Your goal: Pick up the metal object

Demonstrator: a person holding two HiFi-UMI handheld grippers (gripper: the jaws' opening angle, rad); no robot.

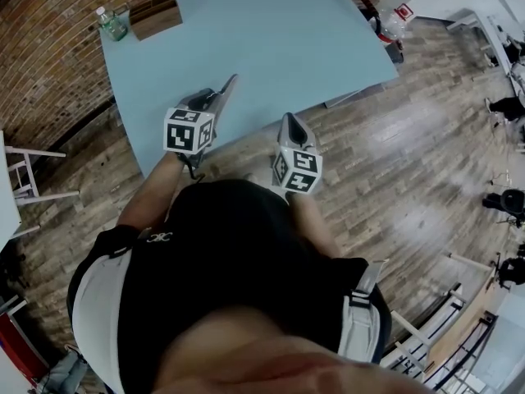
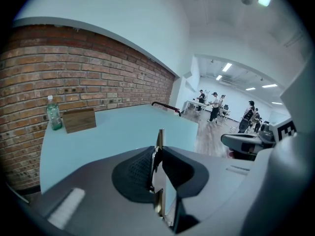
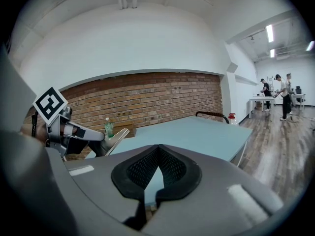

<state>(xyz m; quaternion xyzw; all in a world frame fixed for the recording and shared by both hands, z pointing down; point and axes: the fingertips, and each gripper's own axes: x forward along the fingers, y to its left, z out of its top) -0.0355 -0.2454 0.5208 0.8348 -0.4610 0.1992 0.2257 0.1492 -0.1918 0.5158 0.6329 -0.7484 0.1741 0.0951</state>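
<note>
The metal object (image 1: 227, 86) is a thin flat strip, held above the near edge of the light blue table (image 1: 279, 31). My left gripper (image 1: 212, 99) is shut on it. In the left gripper view the strip (image 2: 159, 140) stands edge-on between the dark pads and sticks out past them. The right gripper view shows the left gripper (image 3: 93, 140) with the strip (image 3: 118, 137) poking out over the table. My right gripper (image 1: 289, 126) hangs just off the table's near edge, apart from the strip. Its jaws meet at the tips (image 3: 157, 151) with nothing between them.
At the table's far left corner stand a clear bottle with a green label (image 1: 112, 25) and a wooden box (image 1: 156, 15). A brick wall (image 1: 49, 56) runs behind them. A white chair (image 1: 25, 175) is at the left. People work at benches far off (image 2: 216, 104).
</note>
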